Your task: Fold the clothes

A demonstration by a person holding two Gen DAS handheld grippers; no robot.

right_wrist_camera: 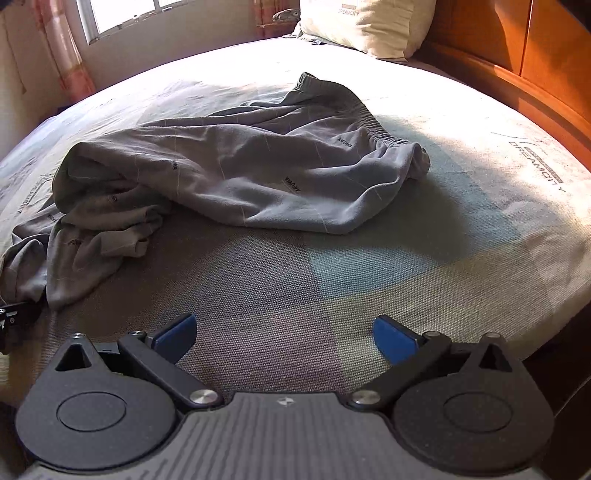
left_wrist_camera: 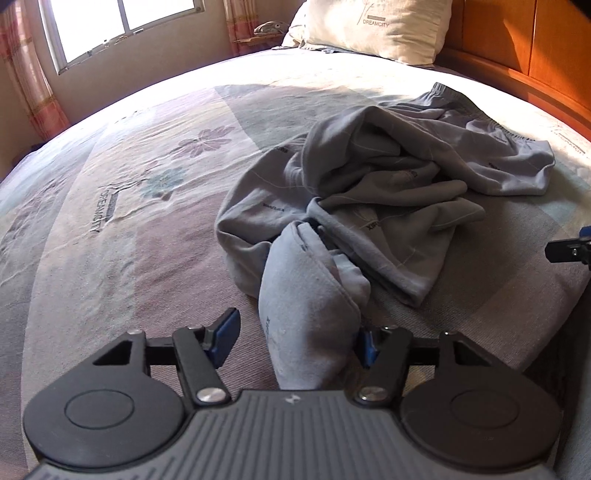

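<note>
Grey trousers [right_wrist_camera: 236, 177] lie crumpled on the bed [right_wrist_camera: 461, 221], not folded: elastic waistband toward the headboard side, legs bunched and twisted toward the near edge. A pillow [right_wrist_camera: 365, 26] sits at the far end by the wooden headboard [right_wrist_camera: 517, 44].

Left hand-held gripper [left_wrist_camera: 295, 338]: one leg end of the trousers [left_wrist_camera: 310, 314] rises between its two blue pads. The right pad touches the cloth; the left pad stands a little off it, so the jaws look only partly closed and a firm hold cannot be confirmed.

Right hand-held gripper [right_wrist_camera: 284, 334]: jaws spread wide, nothing between them, hovering over bare bedsheet near the bed's edge.

Key relation: the garment's long axis runs from the left gripper's near end diagonally away toward the waistband, up and to the right in the left wrist view. From the right gripper, the heap lies ahead and to the left, waistband roughly straight ahead. The left gripper is the nearer to the cloth; the right is well apart from it.

Judgement: the heap needs spreading flat along that axis before any clean fold is possible.
</note>
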